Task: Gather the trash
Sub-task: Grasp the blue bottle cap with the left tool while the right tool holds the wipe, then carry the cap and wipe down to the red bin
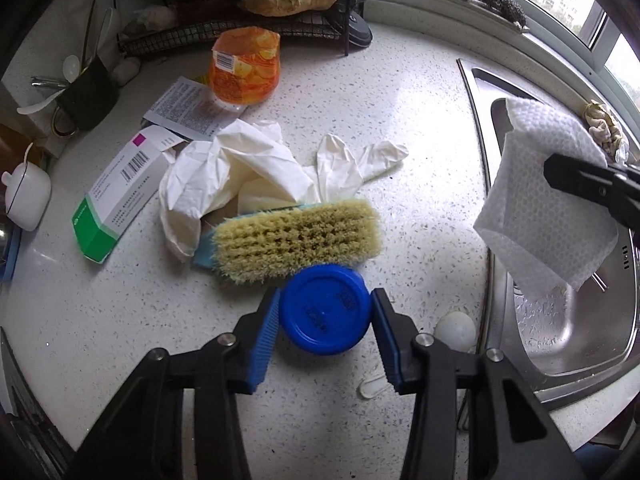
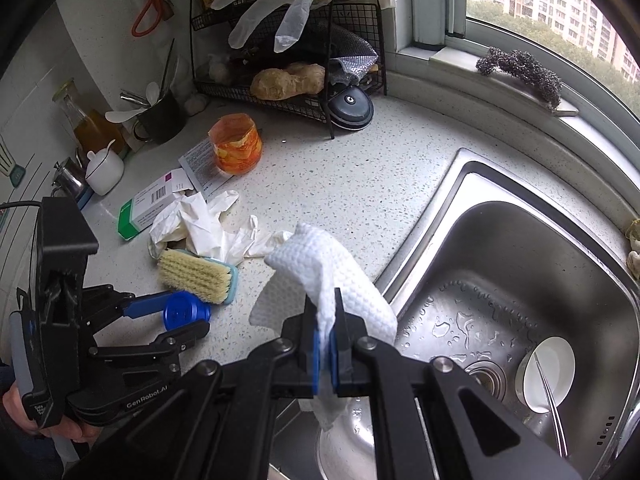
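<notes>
Left gripper [image 1: 325,307] sits nearest the lens: black arms, ribbed blue pads, pointing steeply down at a round blue plastic lid [image 1: 325,314] with embossed text. Lid lies between the 2 pads; left pad is at its rim, right pad shows a thin gap, so jaws are partly open around it, no firm grip visible. Right wrist view confirms: lid [image 2: 185,314] on the counter between the fingers.

Right gripper [image 2: 327,344] is clamped tight on a white embossed paper towel [image 2: 320,268], soft and folded, hanging over the stainless sink [image 2: 460,184] edge. Same towel [image 1: 548,200] shows at the right of the left view.

Counter [image 1: 420,120] is pale speckled stone, flat. Scrub brush [image 1: 296,238], stiff yellowish bristles on a light blue back, lies touching the lid's far side. Behind it, crumpled white latex gloves [image 1: 248,176], limp and wrinkled. Left of them, a green and white cardboard box [image 1: 116,196], flap open, and a printed leaflet [image 1: 192,110]. Orange plastic wrapper [image 1: 246,66] stands further back, near a black wire rack [image 1: 240,32].

Small white ball [image 1: 456,330] sits just right of the lid, by the sink rim. Bare counter opens up between the gloves and the sink. Sink holds a white bowl [image 2: 548,376] and water drops.
</notes>
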The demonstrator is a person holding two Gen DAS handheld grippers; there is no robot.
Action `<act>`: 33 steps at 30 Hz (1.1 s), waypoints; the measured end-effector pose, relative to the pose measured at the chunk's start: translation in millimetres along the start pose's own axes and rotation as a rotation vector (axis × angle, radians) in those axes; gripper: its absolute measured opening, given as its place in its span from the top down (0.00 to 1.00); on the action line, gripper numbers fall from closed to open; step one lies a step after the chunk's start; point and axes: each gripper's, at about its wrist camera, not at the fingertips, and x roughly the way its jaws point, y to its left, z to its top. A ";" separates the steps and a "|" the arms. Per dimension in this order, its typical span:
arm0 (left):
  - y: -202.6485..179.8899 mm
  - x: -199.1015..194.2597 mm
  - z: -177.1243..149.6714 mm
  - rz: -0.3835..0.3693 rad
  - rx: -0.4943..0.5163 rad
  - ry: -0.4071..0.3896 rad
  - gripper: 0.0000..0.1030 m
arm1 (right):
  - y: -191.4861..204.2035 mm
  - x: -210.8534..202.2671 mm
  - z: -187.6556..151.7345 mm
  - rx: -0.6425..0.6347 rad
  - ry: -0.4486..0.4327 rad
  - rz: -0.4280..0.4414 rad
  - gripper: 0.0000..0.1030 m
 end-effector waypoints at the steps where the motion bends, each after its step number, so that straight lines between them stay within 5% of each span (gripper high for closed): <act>1: 3.9 -6.6 -1.9 -0.001 -0.014 -0.012 0.59 | 4.3 -1.7 -0.9 -0.010 -0.002 0.004 0.97; 17: 43.3 -110.9 -76.2 0.168 -0.203 -0.153 0.59 | 90.7 -44.1 -36.8 -0.178 -0.058 0.140 0.97; 33: 18.3 -171.5 -219.6 0.218 -0.355 -0.192 0.59 | 147.2 -78.3 -149.5 -0.316 -0.030 0.234 0.97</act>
